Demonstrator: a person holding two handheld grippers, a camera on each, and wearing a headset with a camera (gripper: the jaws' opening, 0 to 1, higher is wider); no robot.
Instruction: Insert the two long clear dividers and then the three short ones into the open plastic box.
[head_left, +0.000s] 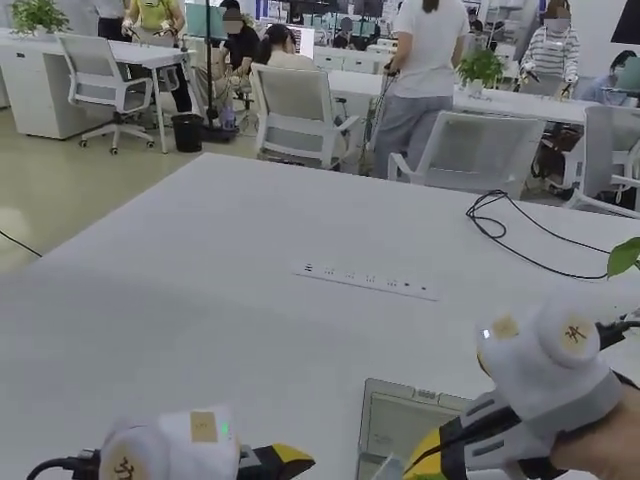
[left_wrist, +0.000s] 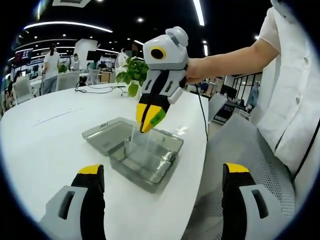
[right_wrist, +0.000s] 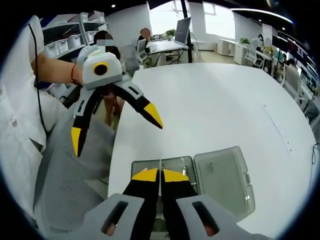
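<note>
The open clear plastic box (left_wrist: 150, 165) sits near the table's front edge, its lid (left_wrist: 106, 133) folded flat beside it. My right gripper (left_wrist: 145, 125) hangs just above the box, shut on a thin clear divider (left_wrist: 140, 142) whose lower edge reaches down into the box. In the right gripper view, the shut right gripper (right_wrist: 160, 175) pinches the divider edge-on over the box (right_wrist: 150, 164), with the lid (right_wrist: 222, 177) to the right. My left gripper (right_wrist: 116, 132) hovers off the table's edge with its jaws wide apart and nothing between them. The left gripper's fingers (left_wrist: 92, 200) frame the box. The lid (head_left: 400, 415) lies at the bottom of the head view.
A flush power strip (head_left: 365, 280) and a black cable (head_left: 520, 235) lie further back on the white table (head_left: 250, 300). A potted plant (left_wrist: 131, 75) stands near the table's corner. A mesh chair (right_wrist: 65, 170) is beside the table edge. Office chairs (head_left: 300, 110) and people are beyond.
</note>
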